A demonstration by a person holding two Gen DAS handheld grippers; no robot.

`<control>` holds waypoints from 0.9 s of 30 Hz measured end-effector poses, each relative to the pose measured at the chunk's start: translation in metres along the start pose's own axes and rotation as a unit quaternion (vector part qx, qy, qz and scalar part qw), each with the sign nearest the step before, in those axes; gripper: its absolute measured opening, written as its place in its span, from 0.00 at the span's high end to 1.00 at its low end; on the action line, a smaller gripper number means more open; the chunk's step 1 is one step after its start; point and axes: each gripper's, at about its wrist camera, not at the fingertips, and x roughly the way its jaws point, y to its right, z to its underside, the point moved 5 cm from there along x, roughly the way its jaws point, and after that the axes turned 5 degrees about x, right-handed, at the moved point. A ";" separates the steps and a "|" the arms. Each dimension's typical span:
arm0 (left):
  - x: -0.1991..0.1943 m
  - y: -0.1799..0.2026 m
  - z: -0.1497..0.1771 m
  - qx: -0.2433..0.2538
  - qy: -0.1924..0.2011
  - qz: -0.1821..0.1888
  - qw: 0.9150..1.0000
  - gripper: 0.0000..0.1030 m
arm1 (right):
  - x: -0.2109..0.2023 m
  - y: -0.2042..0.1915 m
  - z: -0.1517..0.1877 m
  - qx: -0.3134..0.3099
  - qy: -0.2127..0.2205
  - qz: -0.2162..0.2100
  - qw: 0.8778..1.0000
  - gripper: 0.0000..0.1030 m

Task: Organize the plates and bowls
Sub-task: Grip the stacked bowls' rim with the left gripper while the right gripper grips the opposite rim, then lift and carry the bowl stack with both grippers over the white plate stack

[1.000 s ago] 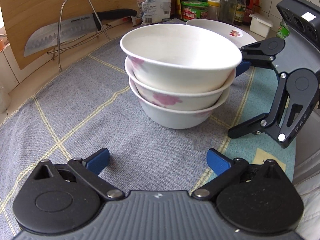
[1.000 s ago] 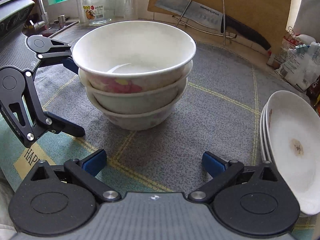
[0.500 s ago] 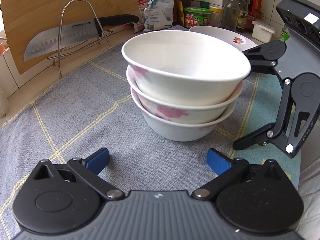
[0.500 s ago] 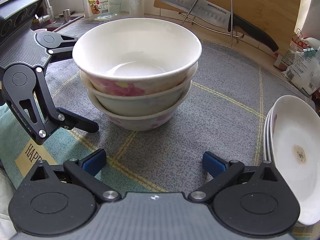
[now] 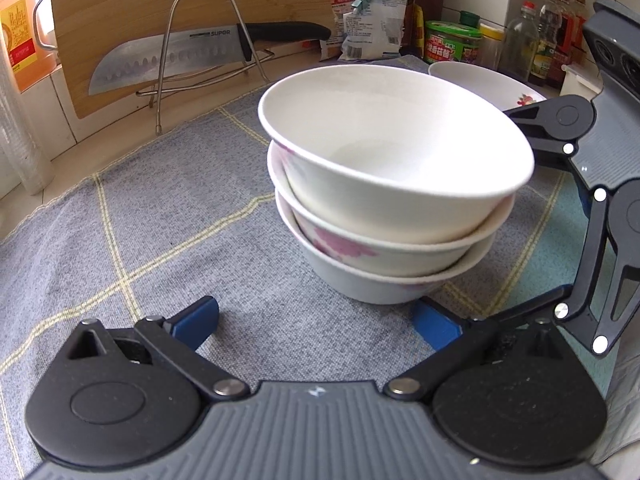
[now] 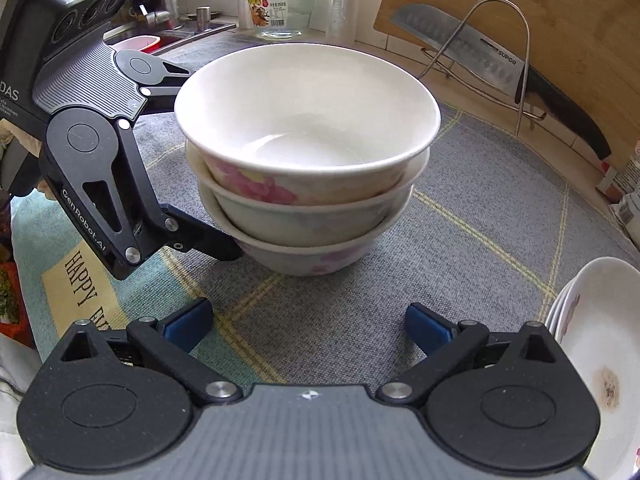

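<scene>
Three white bowls with pink flowers stand stacked on the grey checked cloth; the stack also shows in the right wrist view. My left gripper is open and empty, just in front of the stack. My right gripper is open and empty, close to the stack from the other side. Each gripper appears in the other's view, jaws spread either side of the stack. A stack of white plates lies at the right of the right wrist view and behind the bowls in the left wrist view.
A wooden cutting board leans at the back with a knife on a wire rack. Bottles, jars and packets line the back wall. A glass jar and a sink lie beyond the cloth.
Both grippers have moved closer to the bowl stack, which now looms larger in both views. Both stay open. The bowls have not moved.
</scene>
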 end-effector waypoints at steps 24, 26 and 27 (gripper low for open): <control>-0.006 0.005 -0.022 0.210 0.021 0.125 0.970 0.15 | -0.007 0.001 -0.039 -0.088 0.003 0.002 0.996 0.04; -0.007 0.004 -0.022 0.216 0.027 0.136 0.967 0.17 | -0.007 -0.001 -0.041 -0.093 -0.003 0.000 0.996 0.06; -0.007 0.003 -0.022 0.217 0.028 0.141 0.965 0.19 | -0.008 -0.002 -0.041 -0.095 -0.007 0.000 0.995 0.07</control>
